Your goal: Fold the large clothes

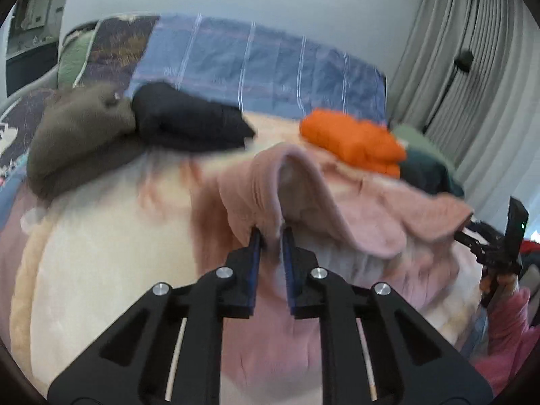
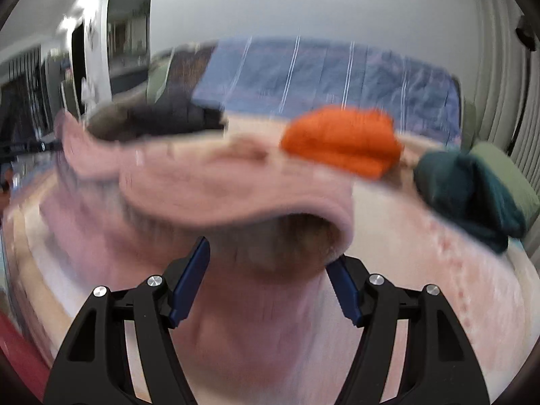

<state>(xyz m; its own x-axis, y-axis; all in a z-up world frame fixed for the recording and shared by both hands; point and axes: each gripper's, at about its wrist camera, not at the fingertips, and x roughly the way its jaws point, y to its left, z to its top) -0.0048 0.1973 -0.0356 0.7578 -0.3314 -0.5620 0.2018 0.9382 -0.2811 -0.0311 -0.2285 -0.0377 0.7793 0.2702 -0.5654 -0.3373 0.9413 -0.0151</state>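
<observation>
A large pink garment (image 1: 337, 202) lies on the bed, partly lifted and folded over. My left gripper (image 1: 272, 236) is shut on a raised fold of the pink garment, which drapes away from the jaws. The right gripper shows at the left wrist view's right edge (image 1: 486, 246), in a hand. In the right wrist view, my right gripper (image 2: 271, 253) is open with its jaws wide apart. The pink garment's (image 2: 219, 182) edge arches just above and between the jaws; its right end touches the right finger (image 2: 341, 280). Both views are blurred.
Folded clothes sit at the back of the bed: brown (image 1: 77, 135), black (image 1: 189, 118), orange (image 1: 354, 141) (image 2: 341, 141), dark green (image 1: 428, 168) (image 2: 469, 185). A blue plaid cover (image 1: 256, 60) lies behind them. Grey curtains (image 1: 472, 67) hang at the right. A cream blanket (image 1: 101, 253) covers the bed.
</observation>
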